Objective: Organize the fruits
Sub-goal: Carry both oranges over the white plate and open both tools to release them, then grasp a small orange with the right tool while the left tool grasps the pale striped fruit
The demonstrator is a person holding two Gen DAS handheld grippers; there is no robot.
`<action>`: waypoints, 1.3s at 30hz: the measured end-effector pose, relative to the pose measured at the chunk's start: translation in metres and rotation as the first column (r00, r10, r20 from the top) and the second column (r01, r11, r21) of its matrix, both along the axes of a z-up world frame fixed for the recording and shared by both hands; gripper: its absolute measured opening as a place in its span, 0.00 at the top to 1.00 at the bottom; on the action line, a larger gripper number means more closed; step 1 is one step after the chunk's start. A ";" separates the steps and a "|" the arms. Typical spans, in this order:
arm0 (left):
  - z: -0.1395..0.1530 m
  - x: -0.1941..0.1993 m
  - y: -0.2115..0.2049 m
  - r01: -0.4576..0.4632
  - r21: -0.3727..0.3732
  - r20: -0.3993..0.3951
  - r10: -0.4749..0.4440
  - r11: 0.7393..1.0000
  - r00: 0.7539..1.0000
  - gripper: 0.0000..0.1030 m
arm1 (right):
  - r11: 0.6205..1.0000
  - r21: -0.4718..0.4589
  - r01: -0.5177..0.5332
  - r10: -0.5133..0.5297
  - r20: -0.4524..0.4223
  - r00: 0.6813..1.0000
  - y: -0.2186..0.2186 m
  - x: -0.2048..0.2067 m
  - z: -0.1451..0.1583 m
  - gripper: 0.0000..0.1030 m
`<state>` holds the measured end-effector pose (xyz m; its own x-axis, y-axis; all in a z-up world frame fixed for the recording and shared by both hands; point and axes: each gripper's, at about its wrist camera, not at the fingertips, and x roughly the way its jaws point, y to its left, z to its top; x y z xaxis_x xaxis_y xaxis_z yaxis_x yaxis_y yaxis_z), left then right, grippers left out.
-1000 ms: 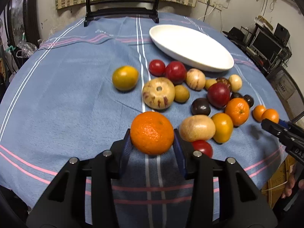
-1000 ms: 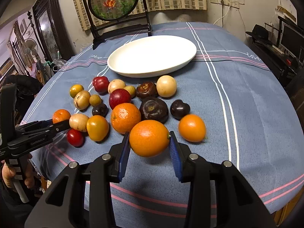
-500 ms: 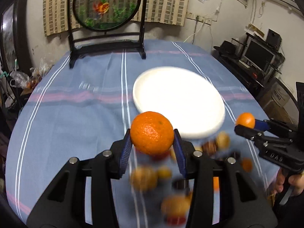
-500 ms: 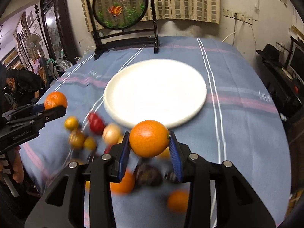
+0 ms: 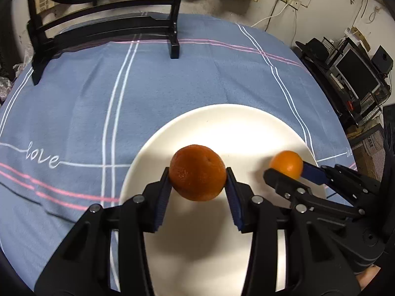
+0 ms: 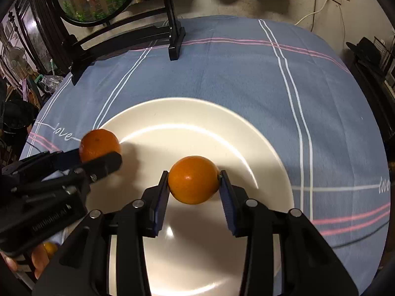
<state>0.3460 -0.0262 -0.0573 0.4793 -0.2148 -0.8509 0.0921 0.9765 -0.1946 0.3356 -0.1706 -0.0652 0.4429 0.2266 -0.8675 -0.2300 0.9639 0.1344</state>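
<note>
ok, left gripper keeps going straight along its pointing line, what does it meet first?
Likely the white plate. The left gripper, shut on an orange, points down at its bare surface; height above it is unclear.

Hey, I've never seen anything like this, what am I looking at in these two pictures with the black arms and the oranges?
These are two hand-held claws, one in each of a person's hands, each with a camera looking out along its two fingers. One picture is from the left claw, the other from the right claw. Each also shows the other claw at its edge. Each claw is clamped on an orange: the left orange and the right orange. Both hang over a white plate with nothing lying on it, on a blue striped tablecloth. A black stand with a round picture sits at the table's far side.
</note>
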 end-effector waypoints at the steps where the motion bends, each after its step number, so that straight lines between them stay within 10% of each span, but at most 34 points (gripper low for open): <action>1: 0.000 0.003 -0.001 -0.001 0.007 -0.004 0.001 1.000 1.000 0.56 | 1.000 -0.014 0.005 -0.005 -0.009 1.000 0.001 0.003 -0.002 0.58; 4: 0.011 0.001 0.008 -0.018 -0.015 0.031 0.019 1.000 0.999 0.29 | 0.999 -0.021 0.044 -0.044 0.021 0.999 -0.009 0.003 0.006 0.49; 12: 0.077 -0.089 0.042 -0.036 -0.017 0.219 0.039 0.999 0.975 0.12 | 1.000 0.020 0.009 -0.012 0.134 0.991 -0.025 -0.079 0.066 0.38; 23: 0.027 -0.263 0.055 -0.077 0.038 0.266 0.064 0.996 0.962 0.07 | 0.998 0.050 0.045 -0.054 0.185 0.981 -0.030 -0.238 0.037 0.38; 39: 0.012 -0.303 0.074 -0.096 0.039 0.232 0.085 0.995 0.969 0.07 | 0.993 -0.007 0.120 -0.117 0.176 0.977 -0.057 -0.284 0.024 0.38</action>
<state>0.0434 0.0479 -0.0453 0.6788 -0.1219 -0.7241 0.0397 0.9908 -0.1296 0.0512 -0.2278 -0.0411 0.6111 0.1489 -0.7775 -0.1321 0.9876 0.0853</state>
